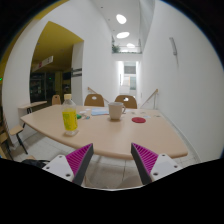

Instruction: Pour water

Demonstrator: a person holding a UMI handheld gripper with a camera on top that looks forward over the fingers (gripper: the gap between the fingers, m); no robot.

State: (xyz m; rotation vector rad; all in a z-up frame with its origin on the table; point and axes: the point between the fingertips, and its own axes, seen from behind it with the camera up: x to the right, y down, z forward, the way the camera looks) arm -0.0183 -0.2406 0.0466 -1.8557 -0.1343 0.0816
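A yellow-green bottle point(70, 121) stands on the pale wooden table point(110, 138), toward its left side. A pale cup point(116, 111) stands farther back near the table's middle. My gripper point(112, 162) is well short of the table, with its fingers wide apart and nothing between them. The magenta pads point(79, 158) face each other across the gap. Both the bottle and the cup lie beyond the fingers, the bottle ahead of the left finger.
A small red disc point(138, 120) lies on the table right of the cup. Two wooden chairs point(95, 100) stand behind the table. A doorway point(129, 78) opens at the back, white walls on the right, a yellow wall on the left.
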